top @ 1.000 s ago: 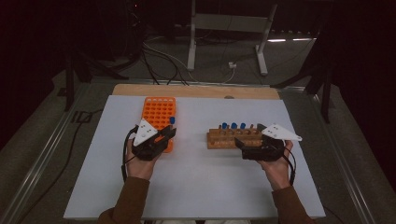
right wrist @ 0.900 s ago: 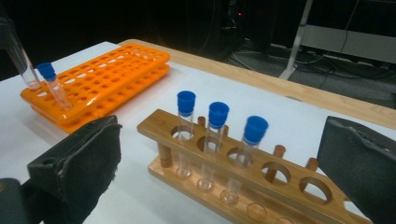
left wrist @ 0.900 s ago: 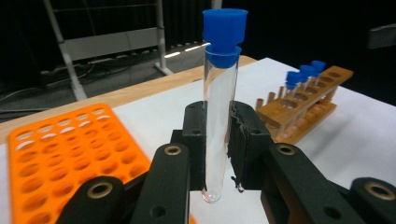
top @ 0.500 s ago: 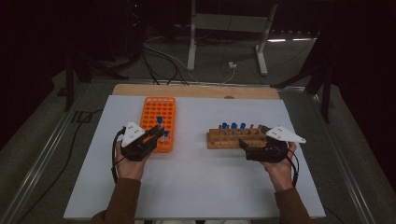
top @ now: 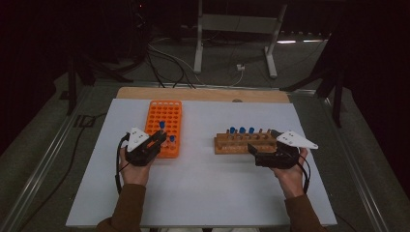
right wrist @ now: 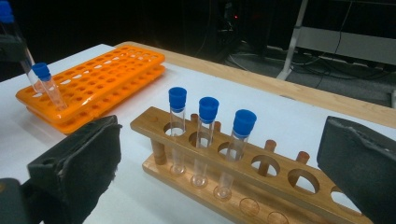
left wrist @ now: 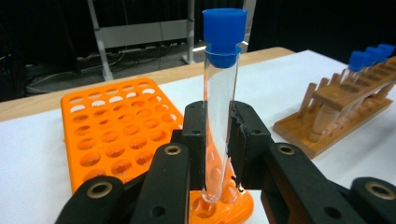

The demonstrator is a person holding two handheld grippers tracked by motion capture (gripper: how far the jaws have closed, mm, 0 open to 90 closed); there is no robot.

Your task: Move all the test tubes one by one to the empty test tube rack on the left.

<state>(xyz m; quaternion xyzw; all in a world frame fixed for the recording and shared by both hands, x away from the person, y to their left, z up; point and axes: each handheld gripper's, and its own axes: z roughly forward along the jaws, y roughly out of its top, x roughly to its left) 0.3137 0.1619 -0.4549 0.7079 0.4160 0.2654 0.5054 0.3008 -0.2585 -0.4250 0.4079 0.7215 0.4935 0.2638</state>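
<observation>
**Clear tube clamped over orange rack; wooden rack flanked by spread jaws**

A clear, round-bottomed test tube point(left wrist: 219, 121) with a blue plastic cap is seen gripped upright between the black jaws of the left gripper point(left wrist: 219, 140); its rounded base sits in or just above a hole at the near corner of the orange rack point(left wrist: 116, 135), which of the two cannot be told. The rack is moulded plastic, rectangular, two-tiered, pierced by a regular grid of round holes. A second capped tube point(right wrist: 49, 88) is seen leaning in a hole of the same rack near that corner.

In the high view the left gripper point(top: 153, 143) is held at the rack's near right corner, on a white, matte table top point(top: 203, 193) edged at the far side by a strip of pale wood.

The right gripper point(right wrist: 224, 163) is held with jaws spread wide, nothing between the rough dark pads point(right wrist: 91, 154). Ahead of it lies a wooden rack point(right wrist: 261, 179), varnished, with a drilled top board on round dowel posts. Three clear blue-capped tubes point(right wrist: 205, 140) stand in adjacent holes at its left end; the holes beside them are empty. In the high view the right gripper point(top: 263, 153) is at that rack's near right end.
</observation>
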